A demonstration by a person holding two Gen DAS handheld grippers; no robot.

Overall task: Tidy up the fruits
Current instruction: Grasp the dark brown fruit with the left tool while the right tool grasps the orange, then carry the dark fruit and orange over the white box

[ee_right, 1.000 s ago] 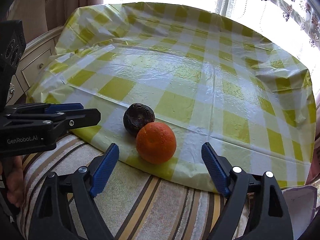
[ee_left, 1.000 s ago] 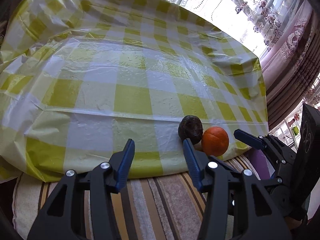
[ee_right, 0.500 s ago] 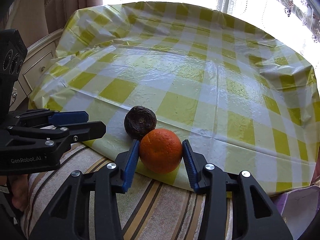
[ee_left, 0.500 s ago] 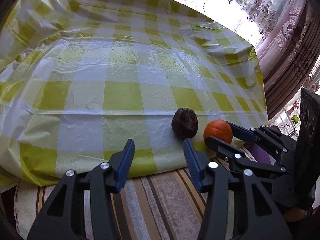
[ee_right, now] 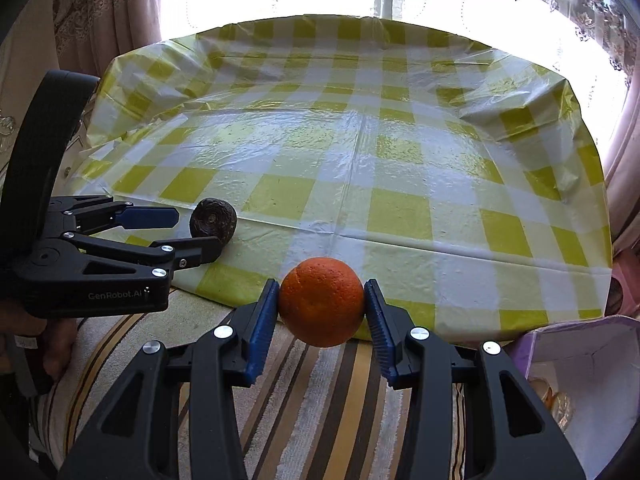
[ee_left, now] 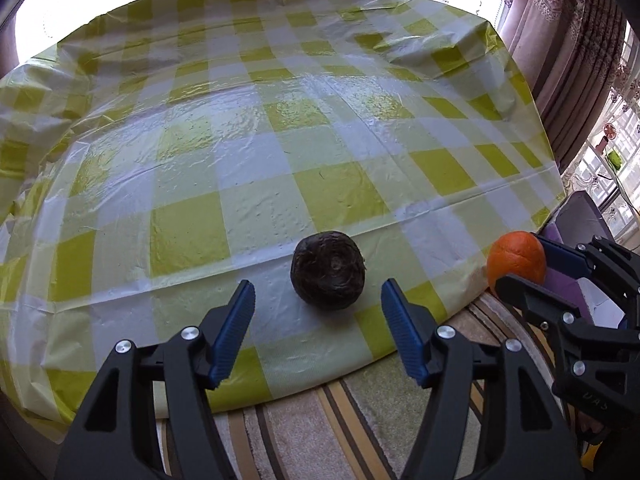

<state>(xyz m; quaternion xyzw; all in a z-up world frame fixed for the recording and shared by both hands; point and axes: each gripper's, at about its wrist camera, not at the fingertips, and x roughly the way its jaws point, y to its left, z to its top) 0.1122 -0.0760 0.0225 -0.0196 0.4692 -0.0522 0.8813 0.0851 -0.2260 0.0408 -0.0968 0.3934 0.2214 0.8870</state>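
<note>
So the right claw has the orange pinched between its two blue pads, one on each side of the fruit. The orange sits right at the near edge of the counter, over the hem of the yellow-and-white checked tablecloth, and part of it hangs out above the striped fabric below the claw. Can't tell if it's touching the cloth or lifted clear of it.

The left claw is about halfway wide and its jaws are opening. The dark wrinkly round fruit sits on the tablecloth just ahead of the fingertips, roughly lined up with the gap between them, and the pads aren't touching it. From the right claw's camera the same dark fruit shows up off to the left and a bit further in, with the left claw's fingers on either side of it.

In the left view the orange is way off to the right of that claw, gripped in the other claw's fingers at the counter edge. There's a purple bag or box just right of the right claw, below the counter edge.
</note>
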